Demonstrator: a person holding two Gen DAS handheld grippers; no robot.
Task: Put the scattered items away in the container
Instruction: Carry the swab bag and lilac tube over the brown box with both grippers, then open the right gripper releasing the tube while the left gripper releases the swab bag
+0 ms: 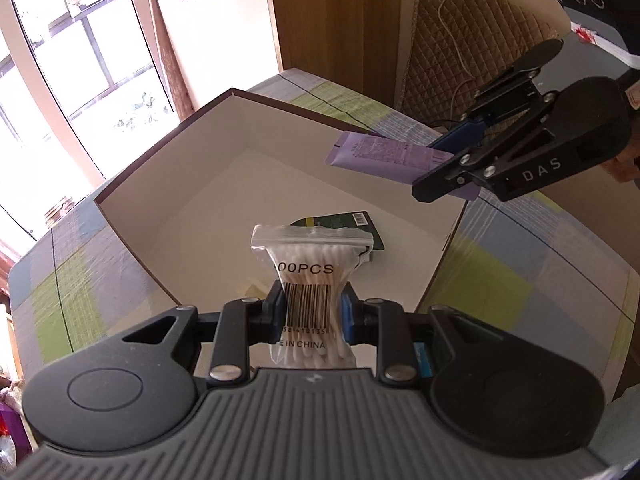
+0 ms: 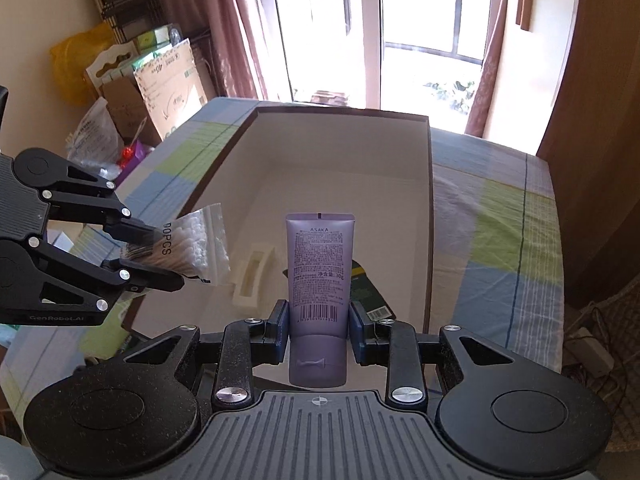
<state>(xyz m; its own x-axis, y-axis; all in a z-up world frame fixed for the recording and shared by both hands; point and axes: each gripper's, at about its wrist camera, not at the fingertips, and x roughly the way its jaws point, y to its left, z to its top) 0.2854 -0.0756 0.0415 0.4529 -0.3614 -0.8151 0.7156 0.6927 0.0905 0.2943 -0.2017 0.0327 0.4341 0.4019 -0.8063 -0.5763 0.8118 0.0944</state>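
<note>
Swab bag [image 1: 310, 280], light, soft and crushable, is pinched at its waist by the left gripper [image 1: 309, 314] above the box [image 1: 168, 160]. Tube [image 2: 318, 268], light, squeezable and slick, is clamped mid-body by the right gripper [image 2: 319, 322] over the same box, where a dark packet [image 2: 370, 296] and a white tray [image 2: 252, 276] lie.

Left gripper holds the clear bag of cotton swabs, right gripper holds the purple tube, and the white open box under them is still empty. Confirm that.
Not quite: the white open box is not empty. The right wrist view shows a dark green packet and a cream rectangular frame on its floor. The rest stands: the left gripper holds the clear bag of cotton swabs, the right gripper holds the purple tube.
</note>
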